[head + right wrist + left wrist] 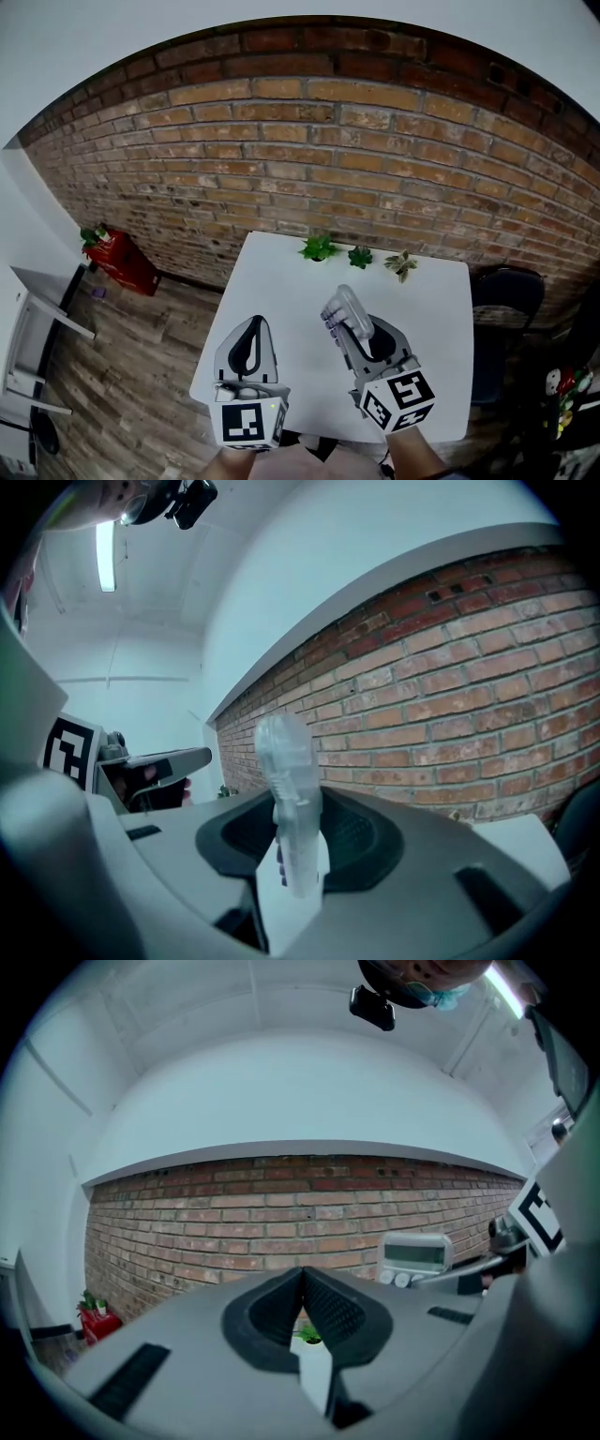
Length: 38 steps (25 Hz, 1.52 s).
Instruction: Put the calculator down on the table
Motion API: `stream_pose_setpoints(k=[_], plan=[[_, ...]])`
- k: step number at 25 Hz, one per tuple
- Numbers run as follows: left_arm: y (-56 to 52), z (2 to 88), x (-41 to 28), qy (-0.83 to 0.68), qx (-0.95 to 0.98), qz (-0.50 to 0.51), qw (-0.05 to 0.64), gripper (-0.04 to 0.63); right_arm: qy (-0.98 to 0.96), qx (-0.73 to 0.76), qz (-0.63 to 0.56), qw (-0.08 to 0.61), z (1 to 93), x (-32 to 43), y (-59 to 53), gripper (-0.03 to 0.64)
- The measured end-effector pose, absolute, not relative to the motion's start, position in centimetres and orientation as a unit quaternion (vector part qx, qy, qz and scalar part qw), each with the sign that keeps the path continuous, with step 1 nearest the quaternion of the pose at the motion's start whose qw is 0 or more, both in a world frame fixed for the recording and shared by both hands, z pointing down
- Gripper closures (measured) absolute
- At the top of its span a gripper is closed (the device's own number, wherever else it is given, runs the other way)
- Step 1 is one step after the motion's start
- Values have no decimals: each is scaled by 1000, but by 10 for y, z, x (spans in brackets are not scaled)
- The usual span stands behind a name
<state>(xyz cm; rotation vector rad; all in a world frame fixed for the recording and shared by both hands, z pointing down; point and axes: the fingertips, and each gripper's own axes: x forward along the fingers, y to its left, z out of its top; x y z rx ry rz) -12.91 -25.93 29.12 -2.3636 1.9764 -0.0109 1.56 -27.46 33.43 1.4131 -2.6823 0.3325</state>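
Left gripper view alone shows calculator (415,1258) screen; right tongs (298,846) grip it.

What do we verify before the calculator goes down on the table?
1. Right gripper shut on the calculator: ok.
2. Calculator over the white table: ok.
3. Bare tabletop ahead of the calculator: ok.
4. Small plants apart from it, at the far edge: ok.
5. Left gripper shut, empty, off to the side: ok.
6. Gap between calculator and tabletop: cannot tell.
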Motion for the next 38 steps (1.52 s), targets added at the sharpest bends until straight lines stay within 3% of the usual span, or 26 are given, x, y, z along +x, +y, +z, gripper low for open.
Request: stream_pose_setpoints(k=[25,38], plan=[[-290,417,-177,629,-768,-86,-87,584,-849,419,279,162,498,-46,-273,485],[-315,444,-181,630,-762,-101,-110,584,-831,395,338,198,535,-45,-285,483]])
